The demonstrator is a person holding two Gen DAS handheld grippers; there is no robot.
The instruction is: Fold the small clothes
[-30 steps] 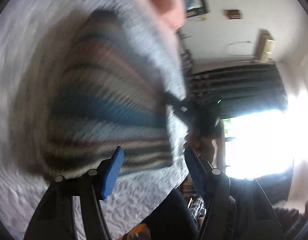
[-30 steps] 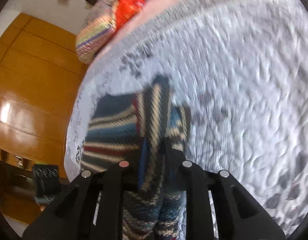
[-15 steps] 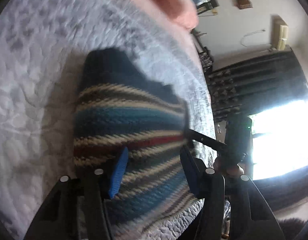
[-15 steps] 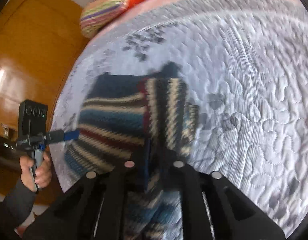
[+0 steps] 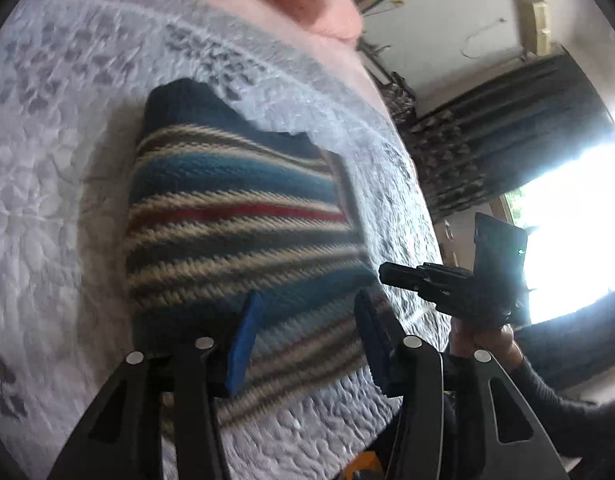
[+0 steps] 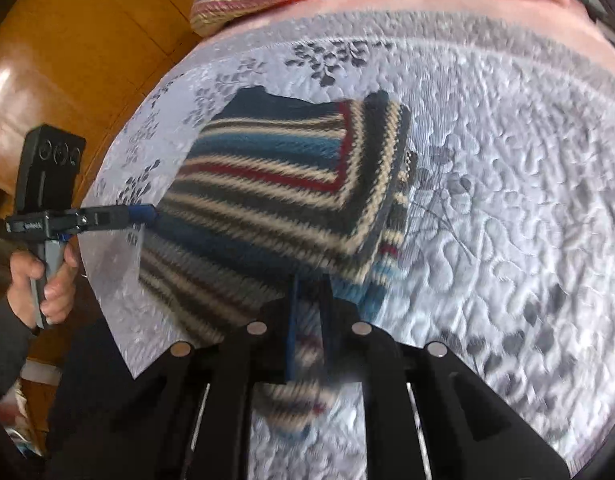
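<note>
Striped sweater (image 6: 267, 184) lies on the quilt (image 6: 507, 200), its right side folded inward so the stripes there run crosswise over the body. Right gripper (image 6: 309, 320) is at the near edge, blue pads nearly together with a fold of the knit pinched between them. Left gripper (image 5: 303, 344) has its jaws well apart above the sweater's (image 5: 227, 220) near hem, gripping nothing; in the right view it (image 6: 147, 213) sits at the sweater's left edge, a hand (image 6: 47, 280) on its handle.

Blown-out window (image 5: 567, 248) glare, motion blur
</note>
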